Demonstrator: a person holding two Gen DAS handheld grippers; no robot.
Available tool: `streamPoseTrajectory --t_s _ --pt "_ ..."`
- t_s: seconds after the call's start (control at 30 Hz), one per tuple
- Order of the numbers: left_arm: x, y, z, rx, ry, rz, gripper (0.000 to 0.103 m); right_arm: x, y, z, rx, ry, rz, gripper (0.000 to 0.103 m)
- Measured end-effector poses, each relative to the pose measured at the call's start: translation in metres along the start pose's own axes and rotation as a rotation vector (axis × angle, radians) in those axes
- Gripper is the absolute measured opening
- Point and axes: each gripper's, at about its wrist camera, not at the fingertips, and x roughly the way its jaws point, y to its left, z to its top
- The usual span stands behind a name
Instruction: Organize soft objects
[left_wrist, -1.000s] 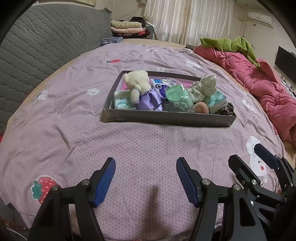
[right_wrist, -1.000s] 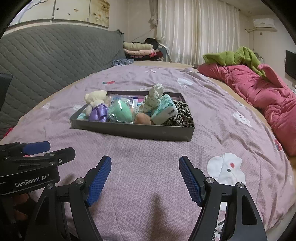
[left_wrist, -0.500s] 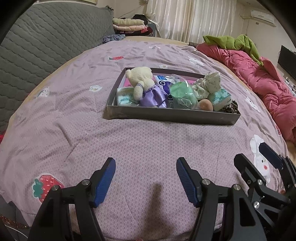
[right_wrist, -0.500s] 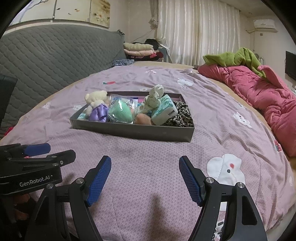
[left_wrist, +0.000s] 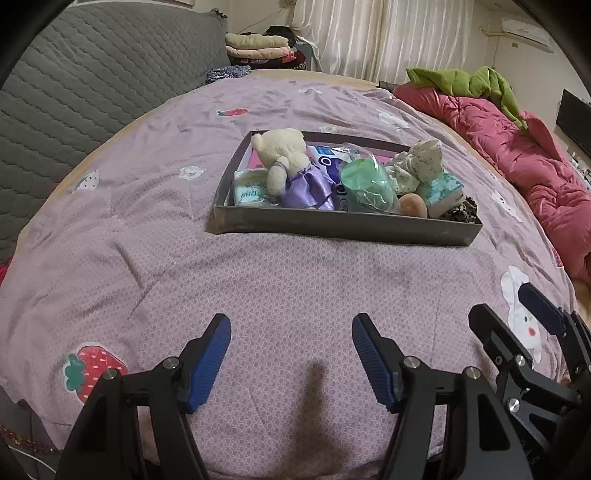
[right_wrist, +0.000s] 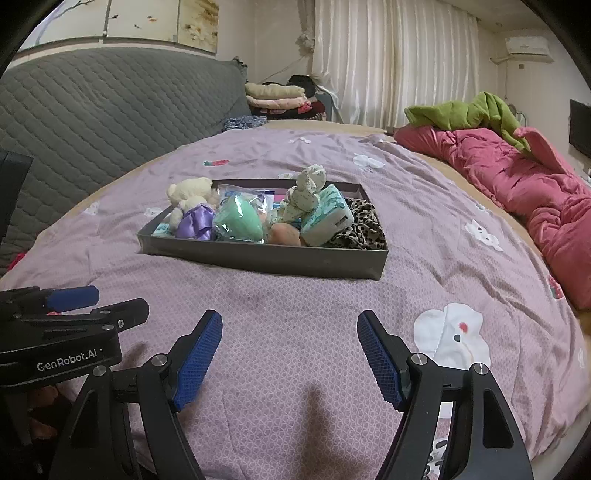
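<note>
A grey tray (left_wrist: 343, 227) sits mid-bed, filled with soft things. In it are a cream teddy bear in a purple dress (left_wrist: 284, 155), a green sponge in plastic wrap (left_wrist: 365, 184), a floral cloth toy (left_wrist: 421, 162), tissue packs (left_wrist: 441, 188), a peach ball (left_wrist: 413, 205) and a leopard-print cloth (left_wrist: 463, 212). My left gripper (left_wrist: 291, 325) hovers open over bare quilt, well short of the tray. My right gripper (right_wrist: 289, 319) is open too, beside it and equally far from the tray (right_wrist: 258, 258). Neither holds anything.
The bed has a purple quilt (left_wrist: 147, 229) with strawberry and rabbit patches. A pink duvet (right_wrist: 517, 177) with a green garment (right_wrist: 469, 114) lies along the right side. A grey quilted headboard (right_wrist: 92, 110) is on the left, with folded clothes (right_wrist: 277, 96) behind.
</note>
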Motion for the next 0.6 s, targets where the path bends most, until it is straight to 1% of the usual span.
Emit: streamPoseTrajectory --t_s 0.3,0.6 --pt "-0.0002 -0.0002 -0.0005 0.003 0.005 0.005 0.068 -0.0001 -0.0003 0.0004 0.001 -0.001 -0.001 0.077" --pt "-0.0019 0.0016 0.001 -0.009 0.001 -0.006 0.068 0.0 -0.0005 0.0004 0.001 0.0 -0.001 0.077"
